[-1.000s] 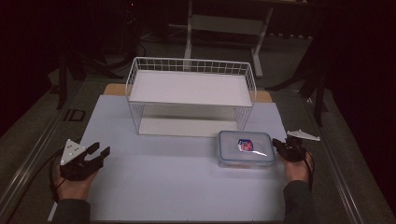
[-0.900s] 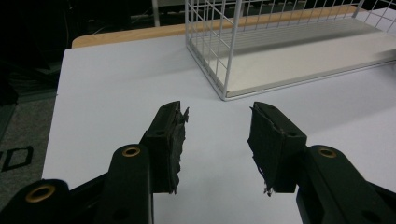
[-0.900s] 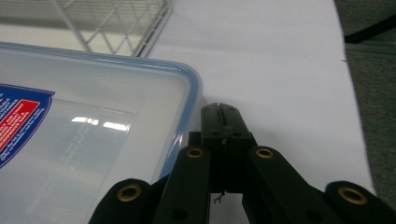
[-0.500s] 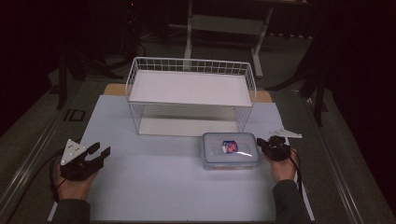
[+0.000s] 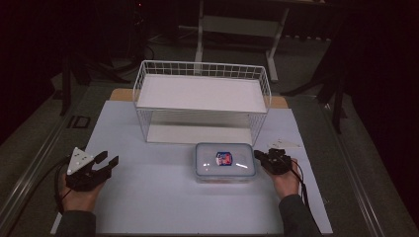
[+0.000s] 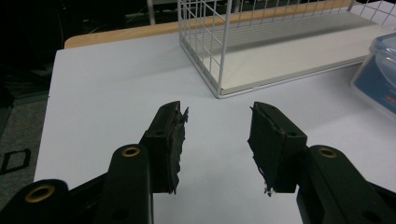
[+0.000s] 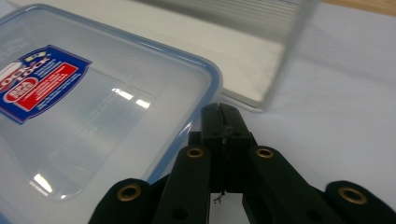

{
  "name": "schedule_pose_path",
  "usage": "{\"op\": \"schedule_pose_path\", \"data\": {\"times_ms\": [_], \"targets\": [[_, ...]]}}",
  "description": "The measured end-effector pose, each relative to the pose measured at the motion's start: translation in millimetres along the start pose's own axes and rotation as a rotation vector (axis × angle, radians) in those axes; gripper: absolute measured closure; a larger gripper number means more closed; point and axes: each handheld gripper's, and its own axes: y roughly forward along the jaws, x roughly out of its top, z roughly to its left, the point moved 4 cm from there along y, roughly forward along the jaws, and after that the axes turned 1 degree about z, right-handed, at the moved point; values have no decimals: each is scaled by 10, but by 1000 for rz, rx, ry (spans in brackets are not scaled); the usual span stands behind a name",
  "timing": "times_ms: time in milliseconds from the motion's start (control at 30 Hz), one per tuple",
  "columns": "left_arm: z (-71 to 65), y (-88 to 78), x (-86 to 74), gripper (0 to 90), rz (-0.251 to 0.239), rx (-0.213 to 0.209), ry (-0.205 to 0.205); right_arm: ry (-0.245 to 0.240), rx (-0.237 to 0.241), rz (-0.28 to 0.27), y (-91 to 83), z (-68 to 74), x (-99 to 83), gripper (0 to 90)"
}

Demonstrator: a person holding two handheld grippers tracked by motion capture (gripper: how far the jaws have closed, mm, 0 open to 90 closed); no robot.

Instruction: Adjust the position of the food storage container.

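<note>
While the right gripper [image 5: 271, 160] sits with its jaws pressed together against the right end of the box [image 5: 225, 161], the high view shows that box lying flat on the table [image 5: 148, 207], just in front of the wire rack [image 5: 202, 101]. At the left, the left gripper [image 5: 101, 165] rests well apart from the box, jaws spread with nothing between them. A pale flat scrap [image 5: 282, 143] lies just beyond the right hand; what it is I cannot tell in this dim light.

From the left gripper view, the left gripper's pads [image 6: 175, 135] stand apart over bare table. The rack's near corner [image 6: 217, 70] rises ahead, and a corner of the box [image 6: 378, 77] shows at the far right.

Seen in the right gripper view, the closed tip [image 7: 223, 123] meets the blue rim of the lid [image 7: 107, 112] at its corner, holding nothing. The clear lid with a red and blue label looks hard, smooth and probably slippery. I judge the box light and stiff, sliding easily under a push. To lift it, a pinch across the rim or a side clip would hold better than the glossy top. Only the rack's front edge [image 7: 261, 100], close behind, stands in the way of further travel that way.
</note>
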Motion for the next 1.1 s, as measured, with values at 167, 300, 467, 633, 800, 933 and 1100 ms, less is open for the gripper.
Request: {"op": "schedule_pose_path", "data": {"times_ms": [167, 300, 467, 633, 800, 933, 1100], "targets": [[-2, 3, -1, 537, 2, -1, 2, -31, 34, 1, 43, 167, 34, 900], [-4, 3, 1, 535, 0, -1, 2, -61, 73, -1, 68, 335, 57, 900], [-7, 0, 5, 534, -3, -5, 4, -104, 119, -7, 63, 544, 92, 900], [-12, 3, 5, 535, -1, -9, 7, -137, 154, -7, 62, 706, 108, 900], [-19, 9, 10, 531, 0, -13, 7, -143, 161, -11, 65, 745, 108, 893], [-26, 15, 8, 526, 3, -17, 6, -127, 192, -44, 12, 748, 144, 815], [-39, 17, 15, 521, 9, -19, 3, -111, 201, -71, -61, 789, 200, 696]]}}
